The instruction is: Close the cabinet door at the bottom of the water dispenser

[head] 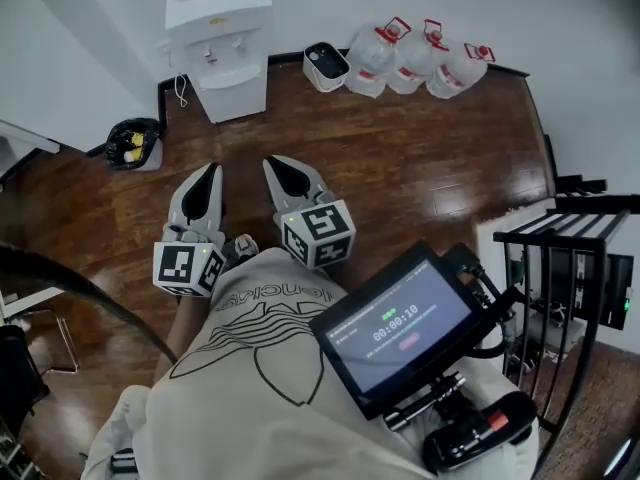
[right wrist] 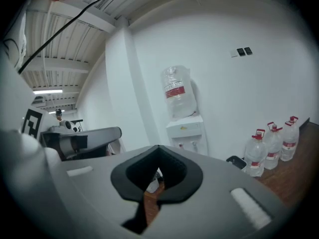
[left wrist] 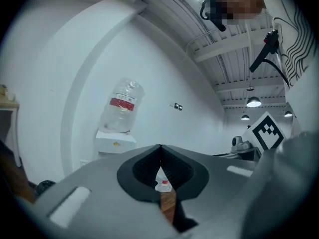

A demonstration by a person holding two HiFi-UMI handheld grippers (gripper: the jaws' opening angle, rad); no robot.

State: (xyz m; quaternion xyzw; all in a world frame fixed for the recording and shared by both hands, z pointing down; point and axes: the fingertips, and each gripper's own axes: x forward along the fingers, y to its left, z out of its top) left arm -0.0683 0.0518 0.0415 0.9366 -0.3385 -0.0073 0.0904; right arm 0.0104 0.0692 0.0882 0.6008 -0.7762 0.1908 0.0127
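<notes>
The white water dispenser (head: 220,38) stands against the far wall with an upturned bottle (right wrist: 177,93) on top. Its lower cabinet front (head: 233,93) looks flat and white from here, and I cannot make out an open door. Both grippers are held side by side in front of the person's chest, well short of the dispenser and pointing towards it. My left gripper (head: 211,169) is shut with nothing in it, and my right gripper (head: 271,161) is likewise shut and empty. The dispenser (left wrist: 115,142) shows above the closed left jaws, and above the right jaws too (right wrist: 185,131).
Three water jugs (head: 410,63) and a small white bin (head: 325,65) stand along the wall right of the dispenser. A black bag (head: 133,143) lies on the wooden floor (head: 400,158) to its left. A black metal rack (head: 570,268) is at the right. A screen (head: 400,323) hangs at the person's chest.
</notes>
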